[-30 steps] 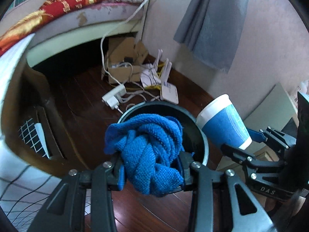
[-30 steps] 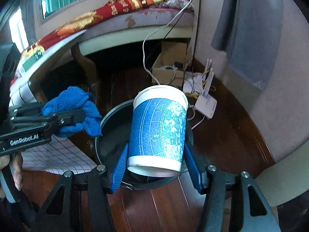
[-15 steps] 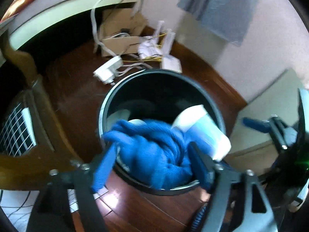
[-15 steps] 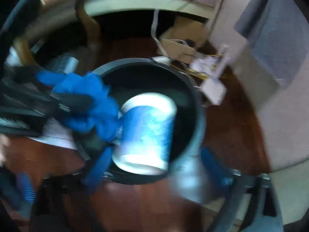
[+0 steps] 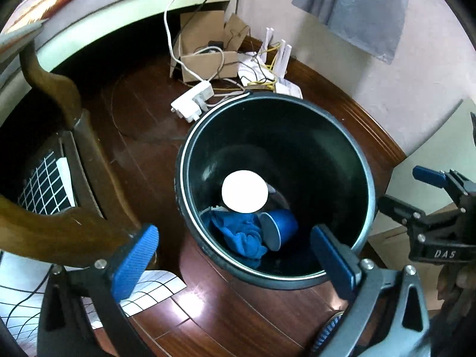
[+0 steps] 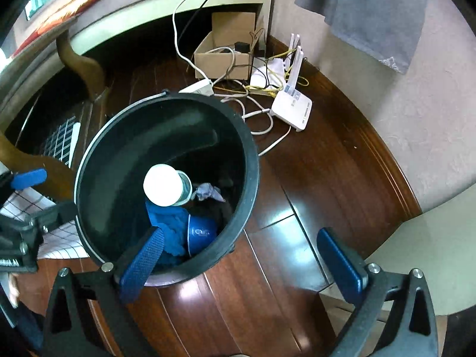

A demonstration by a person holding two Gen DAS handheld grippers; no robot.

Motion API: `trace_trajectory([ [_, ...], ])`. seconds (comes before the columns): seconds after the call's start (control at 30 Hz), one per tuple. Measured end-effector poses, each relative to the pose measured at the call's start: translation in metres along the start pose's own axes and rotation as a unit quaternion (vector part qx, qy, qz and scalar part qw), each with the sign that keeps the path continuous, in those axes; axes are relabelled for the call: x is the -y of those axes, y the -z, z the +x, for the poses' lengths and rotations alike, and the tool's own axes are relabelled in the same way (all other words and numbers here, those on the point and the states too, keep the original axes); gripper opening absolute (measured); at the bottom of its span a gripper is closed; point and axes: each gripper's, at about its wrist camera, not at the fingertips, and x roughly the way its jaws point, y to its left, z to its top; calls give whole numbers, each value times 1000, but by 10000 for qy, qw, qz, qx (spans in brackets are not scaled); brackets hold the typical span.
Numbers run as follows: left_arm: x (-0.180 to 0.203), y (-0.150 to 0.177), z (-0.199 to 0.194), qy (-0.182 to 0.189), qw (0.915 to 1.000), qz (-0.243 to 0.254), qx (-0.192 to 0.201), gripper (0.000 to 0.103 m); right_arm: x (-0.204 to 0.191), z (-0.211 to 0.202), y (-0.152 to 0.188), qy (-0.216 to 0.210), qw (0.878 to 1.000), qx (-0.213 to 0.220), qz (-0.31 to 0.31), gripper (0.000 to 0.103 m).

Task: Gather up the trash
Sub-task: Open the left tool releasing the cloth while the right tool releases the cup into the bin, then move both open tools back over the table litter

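Observation:
A black round trash bin (image 5: 361, 178) stands on the dark wood floor; it also shows in the right wrist view (image 6: 251, 160). Inside lie a blue cloth (image 5: 241, 232) (image 6: 166, 220), a blue paper cup (image 5: 279, 227) (image 6: 200, 232) on its side, and a white-lidded container (image 5: 244, 191) (image 6: 163, 185). My left gripper (image 5: 235, 257) is open and empty above the bin's near rim. My right gripper (image 6: 244, 257) is open and empty, its left finger over the bin's rim.
A cardboard box (image 5: 205, 56) (image 6: 226, 56), a white power strip (image 5: 193, 101), a white router (image 6: 293, 107) and loose cables lie beyond the bin by the wall. A wooden chair leg (image 5: 68, 101) stands left. A grey cloth (image 6: 372, 15) hangs on the wall.
Both grippers opened over the bin. The blue cloth dropped from the left one and the blue cup from the right one; both now lie inside the bin.

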Motion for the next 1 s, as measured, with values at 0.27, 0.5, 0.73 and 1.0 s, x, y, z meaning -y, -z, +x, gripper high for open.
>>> trace_trajectory([
  [0.27,1,-5,-22,5,9996,-36,285,103,-7,-16,-7,-57,9998,190,52,103],
  [0.5,0,-3,-48,-30,9985,-94,535,103,-18,-38,-6,-112,9992,372,-61,103],
  [0.73,-3,2,-76,-81,9970,-148,760,103,-29,-67,-7,-129,9978,625,-178,103],
  [1.0,-13,10,-104,-180,9945,-272,998,103,-49,-100,-13,-150,9952,929,-285,103],
])
